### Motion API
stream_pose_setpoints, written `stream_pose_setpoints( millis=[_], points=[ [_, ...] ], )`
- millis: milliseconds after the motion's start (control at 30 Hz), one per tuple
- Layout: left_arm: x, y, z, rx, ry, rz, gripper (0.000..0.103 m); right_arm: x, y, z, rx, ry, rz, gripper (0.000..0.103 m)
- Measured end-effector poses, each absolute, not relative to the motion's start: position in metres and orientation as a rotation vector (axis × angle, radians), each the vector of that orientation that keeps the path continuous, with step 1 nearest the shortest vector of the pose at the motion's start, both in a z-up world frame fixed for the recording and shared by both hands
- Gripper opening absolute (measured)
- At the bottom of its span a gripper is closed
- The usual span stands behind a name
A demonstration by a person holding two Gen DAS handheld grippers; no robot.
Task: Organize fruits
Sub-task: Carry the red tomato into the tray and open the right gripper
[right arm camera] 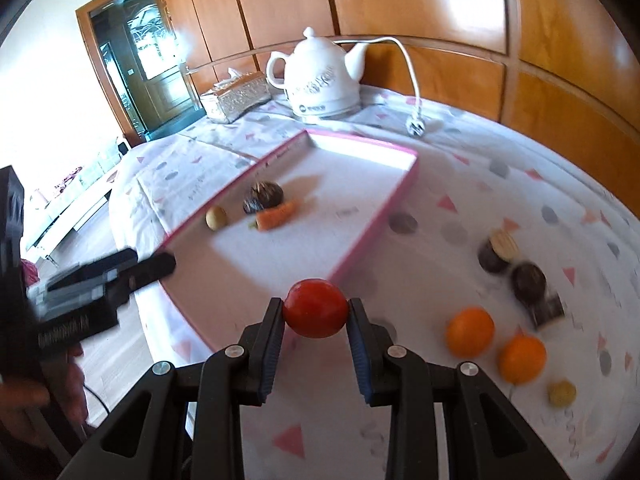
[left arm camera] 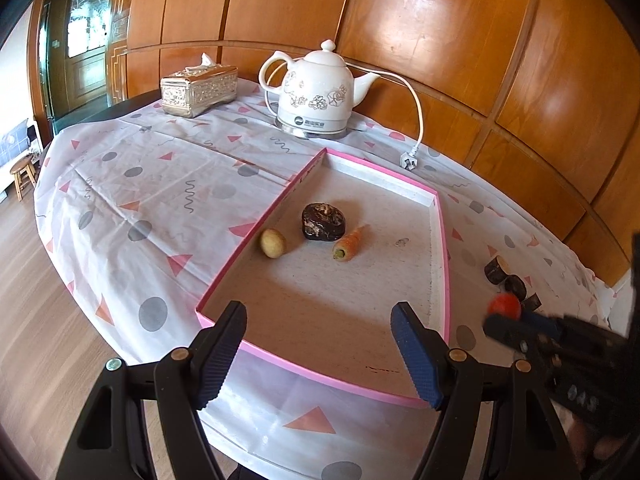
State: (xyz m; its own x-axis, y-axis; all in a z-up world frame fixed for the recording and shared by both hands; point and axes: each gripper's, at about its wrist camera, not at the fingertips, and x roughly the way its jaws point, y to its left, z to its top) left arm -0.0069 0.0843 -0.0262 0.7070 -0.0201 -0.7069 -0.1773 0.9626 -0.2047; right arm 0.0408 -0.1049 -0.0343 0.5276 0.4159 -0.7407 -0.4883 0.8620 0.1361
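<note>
My right gripper [right arm camera: 316, 316] is shut on a red tomato [right arm camera: 315, 307], held above the cloth just outside the near right edge of the pink-rimmed tray [right arm camera: 400, 188]. The tray [left arm camera: 442, 240] holds a small yellow fruit [left arm camera: 273, 243], a dark brown lump [left arm camera: 323, 221] and a carrot [left arm camera: 349, 244]. My left gripper [left arm camera: 320, 344] is open and empty over the tray's near edge. The right gripper with the tomato [left arm camera: 505, 306] shows at the right in the left wrist view. Two oranges [right arm camera: 470, 332] [right arm camera: 522, 359], a small yellow fruit [right arm camera: 561, 393] and dark pieces [right arm camera: 529, 282] lie on the cloth to the right.
A white kettle [left arm camera: 316, 92] with cord and plug [left arm camera: 409, 160] stands behind the tray. A silver tissue box [left arm camera: 198, 90] sits at the back left. Wooden wall panels run behind the round table. The patterned tablecloth [left arm camera: 140, 200] hangs over the table's left edge above a wood floor.
</note>
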Motion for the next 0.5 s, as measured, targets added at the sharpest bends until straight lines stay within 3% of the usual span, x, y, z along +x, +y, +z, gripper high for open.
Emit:
stream_pose_setpoints(
  millis=[500],
  points=[
    [-0.006, 0.097, -0.030, -0.286, 0.794, 0.111, 0.075, 0.100, -0.064, -0.040, -0.066, 0.869, 0.478, 0.034]
  ],
)
